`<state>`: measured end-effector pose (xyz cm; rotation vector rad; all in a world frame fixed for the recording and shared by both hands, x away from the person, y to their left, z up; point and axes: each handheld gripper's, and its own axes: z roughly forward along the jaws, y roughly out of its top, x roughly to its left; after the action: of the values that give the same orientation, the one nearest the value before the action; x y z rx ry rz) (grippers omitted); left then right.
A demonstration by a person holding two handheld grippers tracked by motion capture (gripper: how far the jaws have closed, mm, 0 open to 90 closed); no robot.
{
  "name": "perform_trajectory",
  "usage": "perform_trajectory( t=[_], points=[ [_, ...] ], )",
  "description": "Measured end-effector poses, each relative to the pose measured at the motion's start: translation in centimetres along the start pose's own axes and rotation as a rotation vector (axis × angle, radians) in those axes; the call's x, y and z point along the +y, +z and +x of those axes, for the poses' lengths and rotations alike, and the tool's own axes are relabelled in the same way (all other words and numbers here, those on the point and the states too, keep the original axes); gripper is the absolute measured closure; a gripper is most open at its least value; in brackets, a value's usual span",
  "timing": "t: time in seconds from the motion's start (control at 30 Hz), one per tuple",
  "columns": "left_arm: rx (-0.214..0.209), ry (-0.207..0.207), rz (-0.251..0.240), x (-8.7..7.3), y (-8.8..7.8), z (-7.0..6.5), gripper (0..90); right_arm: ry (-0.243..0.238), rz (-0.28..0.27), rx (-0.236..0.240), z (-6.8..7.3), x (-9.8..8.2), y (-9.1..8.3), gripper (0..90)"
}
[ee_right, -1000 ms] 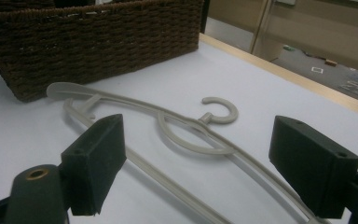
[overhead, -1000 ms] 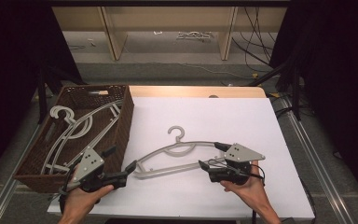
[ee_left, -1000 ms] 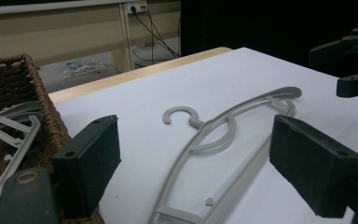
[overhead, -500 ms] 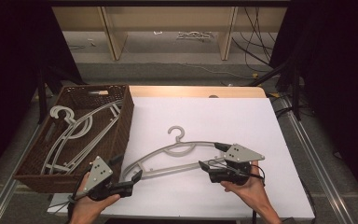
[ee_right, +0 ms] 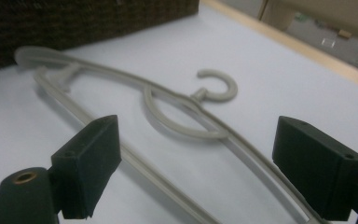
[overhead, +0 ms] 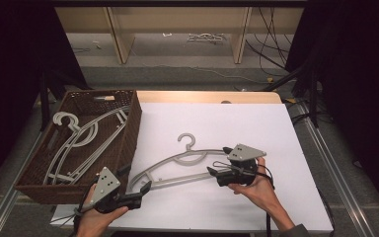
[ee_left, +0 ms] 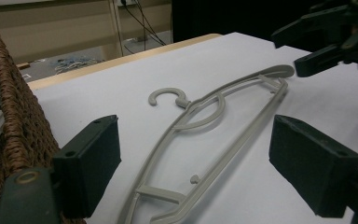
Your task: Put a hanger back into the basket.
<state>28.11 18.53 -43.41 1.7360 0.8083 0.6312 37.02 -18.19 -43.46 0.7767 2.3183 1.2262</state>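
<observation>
A grey plastic hanger (overhead: 187, 160) lies flat on the white table top (overhead: 256, 123), hook pointing away from me. My left gripper (overhead: 135, 180) is open at the hanger's left end, one jaw on each side of its tip. My right gripper (overhead: 218, 160) is open at the hanger's right end, also straddling it. In the left gripper view the hanger (ee_left: 214, 126) runs between the wide-apart jaws of the left gripper (ee_left: 200, 158), with the right gripper (ee_left: 307, 46) at its far end. In the right gripper view the hanger (ee_right: 177, 116) lies ahead of the open right gripper (ee_right: 209, 163).
A dark brown wicker basket (overhead: 128, 133) stands on the left of the table, close to the left gripper, with grey hangers (overhead: 79, 138) lying in it. Its wall shows in both gripper views (ee_left: 14, 116) (ee_right: 74, 18). Wooden shelving stands beyond the table.
My left gripper has shifted a little right and toward the table's front, turning its jaws to the hanger's left end. The right gripper has barely moved.
</observation>
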Motion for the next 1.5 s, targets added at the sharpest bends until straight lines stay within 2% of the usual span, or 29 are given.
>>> perform_trajectory(
  t=[0.1, 0.2, 0.23, 0.27, 0.37, 0.43, 0.47, 0.53, 0.63, 0.7, 0.8, 0.87, 0.93, 1.03, 1.13, 1.27, 1.3, 1.37, 1.4, 1.5],
  points=[
    [-0.005, 0.012, 0.002, 0.0, 0.1, 0.1, 16.3, -0.038, 0.064, -0.006, -1.3, 0.6, 1.9, 16.8],
    [-0.013, 0.021, 0.000, -0.1, 0.2, 0.1, 16.3, -0.038, 0.128, 0.008, -2.2, 1.4, 3.4, 19.3],
    [-0.007, 0.017, 0.009, -0.1, 0.1, 0.1, 16.3, -0.060, 0.152, 0.014, -2.6, 1.6, 4.1, 20.3],
    [-0.016, 0.006, -0.003, -0.1, 0.2, 0.1, 16.3, -0.066, 0.169, 0.021, -2.8, 1.7, 4.5, 21.3],
    [-0.007, -0.001, 0.004, -0.1, 0.1, 0.1, 16.4, -0.097, 0.224, 0.042, -3.4, 2.0, 6.0, 23.8],
    [-0.006, 0.008, 0.003, -0.1, 0.0, 0.3, 16.4, -0.109, 0.237, 0.044, -3.9, 2.2, 6.5, 26.0],
    [-0.006, 0.011, 0.005, -0.1, 0.0, 0.3, 16.4, -0.099, 0.241, 0.046, -4.3, 2.3, 6.8, 26.0],
    [-0.001, -0.008, 0.004, -0.1, 0.0, 0.2, 16.4, -0.105, 0.248, 0.054, -5.0, 2.4, 7.3, 26.5],
    [-0.001, -0.004, 0.008, -0.1, 0.0, 0.2, 16.5, -0.087, 0.268, 0.053, -5.5, 2.4, 7.9, 27.6],
    [-0.002, -0.003, 0.009, -0.1, 0.0, 0.2, 16.6, -0.124, 0.296, 0.055, -5.7, 2.3, 8.3, 28.4],
    [-0.006, -0.010, 0.005, -0.1, 0.0, 0.2, 16.6, -0.117, 0.339, 0.054, -6.0, 2.2, 8.8, 29.1],
    [-0.009, 0.003, 0.004, -0.1, 0.0, 0.3, 16.6, -0.151, 0.360, 0.062, -6.4, 2.1, 9.3, 30.7],
    [-0.009, 0.003, 0.003, -0.1, 0.0, 0.3, 16.5, -0.127, 0.373, 0.069, -6.5, 2.1, 9.5, 31.7],
    [-0.007, -0.011, 0.004, -0.1, 0.0, 0.3, 16.5, -0.144, 0.423, 0.086, -6.7, 1.9, 10.0, 34.4],
    [-0.004, -0.001, 0.005, 0.0, 0.0, 0.5, 16.5, -0.152, 0.449, 0.110, -6.6, 1.9, 10.3, 38.0],
    [-0.009, 0.006, 0.005, -0.1, 0.0, 0.5, 16.6, -0.126, 0.462, 0.124, -6.7, 1.9, 10.3, 47.0],
    [-0.010, -0.001, 0.004, -0.1, 0.0, 0.5, 16.5, -0.106, 0.472, 0.133, -6.8, 2.0, 10.3, 48.7],
    [-0.012, -0.005, 0.003, -0.1, 0.0, 0.4, 16.5, -0.097, 0.489, 0.134, -6.9, 1.9, 10.3, 49.9],
    [-0.012, 0.004, 0.003, -0.1, 0.0, 0.5, 16.5, -0.108, 0.506, 0.128, -7.0, 1.8, 10.3, 49.4],
    [-0.012, 0.004, 0.004, -0.1, 0.0, 0.6, 16.5, -0.081, 0.504, 0.149, -7.3, 1.7, 10.3, 50.7]
  ],
)
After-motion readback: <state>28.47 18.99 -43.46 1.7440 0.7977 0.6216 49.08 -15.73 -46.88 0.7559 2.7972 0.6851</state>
